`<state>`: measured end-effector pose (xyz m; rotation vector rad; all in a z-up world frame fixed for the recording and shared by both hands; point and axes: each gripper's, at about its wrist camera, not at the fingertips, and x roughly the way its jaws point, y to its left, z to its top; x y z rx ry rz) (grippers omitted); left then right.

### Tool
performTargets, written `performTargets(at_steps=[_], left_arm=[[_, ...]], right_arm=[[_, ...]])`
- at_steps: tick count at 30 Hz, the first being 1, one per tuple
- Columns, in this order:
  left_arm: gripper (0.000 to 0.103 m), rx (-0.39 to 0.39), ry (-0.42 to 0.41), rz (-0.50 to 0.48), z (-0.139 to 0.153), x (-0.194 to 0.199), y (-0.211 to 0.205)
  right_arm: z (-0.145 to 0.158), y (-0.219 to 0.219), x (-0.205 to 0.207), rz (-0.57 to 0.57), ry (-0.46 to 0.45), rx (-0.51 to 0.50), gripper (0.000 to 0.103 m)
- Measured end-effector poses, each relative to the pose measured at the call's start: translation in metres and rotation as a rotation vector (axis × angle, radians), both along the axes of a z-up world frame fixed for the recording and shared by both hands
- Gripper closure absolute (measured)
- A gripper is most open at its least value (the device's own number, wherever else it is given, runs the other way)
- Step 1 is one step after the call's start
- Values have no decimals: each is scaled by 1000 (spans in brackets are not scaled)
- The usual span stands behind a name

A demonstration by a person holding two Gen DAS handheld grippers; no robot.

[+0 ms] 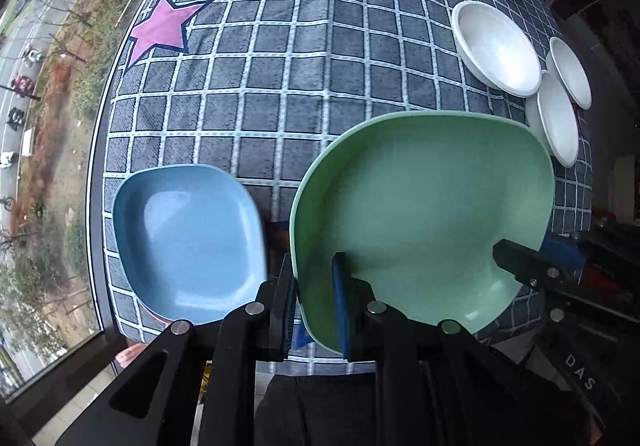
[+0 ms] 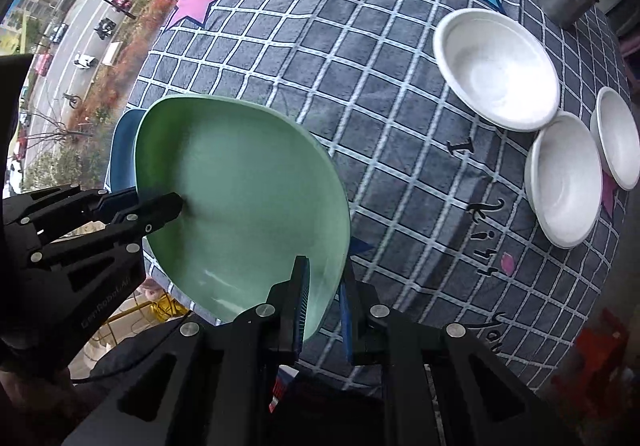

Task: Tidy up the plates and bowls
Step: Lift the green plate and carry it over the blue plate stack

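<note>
Green plate [image 1: 424, 206]: lifted over the checked tabletop [image 1: 280, 86], beside blue plate [image 1: 188, 238]. Left tongs [image 1: 316, 306] pinching its near-left rim; right tongs [image 2: 324, 306] pinching the opposite rim. 3 white bowls [image 2: 496, 66] grouped far right on the tabletop.

The square plate [image 1: 188, 242] lies on the checked tablecloth [image 1: 280, 86] at nine o'clock of the held plate [image 1: 424, 214]; three bowls [image 1: 496, 46] cluster at two o'clock.
</note>
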<state>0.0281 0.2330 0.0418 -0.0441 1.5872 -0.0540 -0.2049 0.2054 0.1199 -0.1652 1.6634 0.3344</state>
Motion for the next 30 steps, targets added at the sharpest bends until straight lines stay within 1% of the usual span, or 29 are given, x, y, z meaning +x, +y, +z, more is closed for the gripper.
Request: performTargets(at_steps=[5,10,15,18,23,30], left_arm=[[84,-22,-15,13,4,-1,31],[84,-23,-3,29,0,-12,64],[84,4,13,57,-3,-26,98],[84,18,8,78,-3,-31,115],[84,37,-1,97,-3,-34,132],[84,42,-10,131,-6,-29,148]], right_arm=[[-4,31,-3,15,18,-26,87],[-5,65,-9,43,16,-41,87],[-12,101,-18,69,42,-26,87],[-15,120,-19,69,51,-7,87],[-19,140,-13,43,62,14,87],[-28,156,-9,37,73,6,87]])
